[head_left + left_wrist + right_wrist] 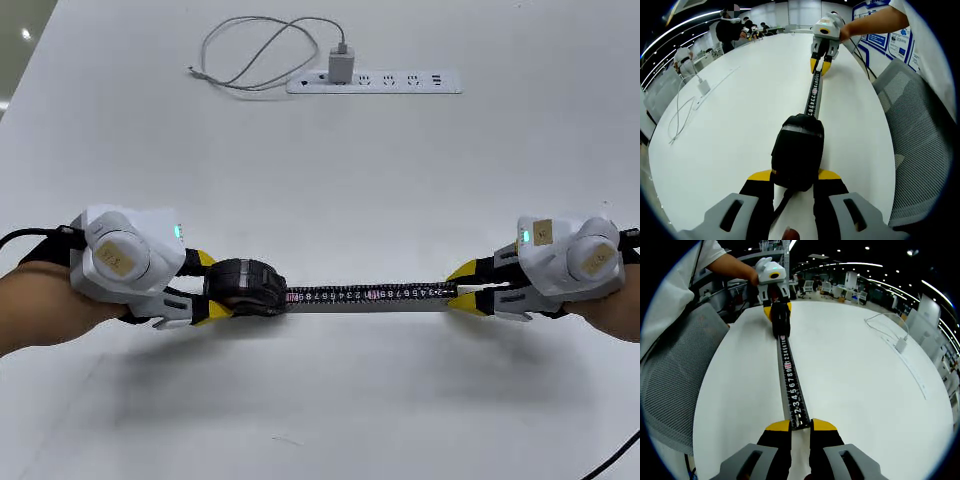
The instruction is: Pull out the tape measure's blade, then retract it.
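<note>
A black tape measure case point(246, 287) sits low over the white table point(320, 180), clamped by my left gripper point(208, 288) between yellow-tipped jaws. In the left gripper view the case point(797, 152) sits right ahead of that gripper point(796, 176). The blade point(372, 294), black with printed numbers, runs out straight to the right. My right gripper point(462, 287) is shut on the blade's end. The right gripper view has the blade point(790, 382) stretching from this gripper point(800, 426) to the case point(781, 320) and the left gripper point(776, 307) beyond; the left gripper view shows the right gripper point(820, 66) far off.
A white power strip point(375, 81) with a plugged charger point(341, 66) and a looped grey cable point(250, 55) lies at the table's far side. A grey mesh chair point(920, 145) stands by the near edge. People and desks are in the room behind.
</note>
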Demonstrator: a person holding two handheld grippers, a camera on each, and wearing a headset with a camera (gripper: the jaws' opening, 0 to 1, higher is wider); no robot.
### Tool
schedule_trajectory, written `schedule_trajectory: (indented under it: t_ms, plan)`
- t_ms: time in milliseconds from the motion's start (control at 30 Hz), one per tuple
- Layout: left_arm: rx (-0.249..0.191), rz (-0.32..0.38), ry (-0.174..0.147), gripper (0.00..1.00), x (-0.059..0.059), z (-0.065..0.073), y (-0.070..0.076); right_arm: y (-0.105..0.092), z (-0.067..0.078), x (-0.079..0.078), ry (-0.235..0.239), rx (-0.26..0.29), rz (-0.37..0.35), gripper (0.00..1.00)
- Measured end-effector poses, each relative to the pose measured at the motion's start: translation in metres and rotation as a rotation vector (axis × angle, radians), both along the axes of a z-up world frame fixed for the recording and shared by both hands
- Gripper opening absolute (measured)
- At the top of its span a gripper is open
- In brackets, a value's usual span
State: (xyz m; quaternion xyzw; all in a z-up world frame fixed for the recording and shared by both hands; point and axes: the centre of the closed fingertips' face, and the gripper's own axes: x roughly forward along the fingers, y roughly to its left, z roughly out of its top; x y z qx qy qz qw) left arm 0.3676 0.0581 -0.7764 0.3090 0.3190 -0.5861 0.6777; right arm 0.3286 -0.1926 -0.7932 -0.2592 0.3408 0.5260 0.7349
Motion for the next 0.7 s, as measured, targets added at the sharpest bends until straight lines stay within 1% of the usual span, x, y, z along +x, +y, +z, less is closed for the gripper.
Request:
schedule_trajectory:
  t_ms: [700]
  plan:
    - [0.000, -0.003, 0.000, 0.25, 0.000, 0.000, 0.000, -0.014, -0.001, -0.003, 0.009, -0.021, -0.010, 0.09]
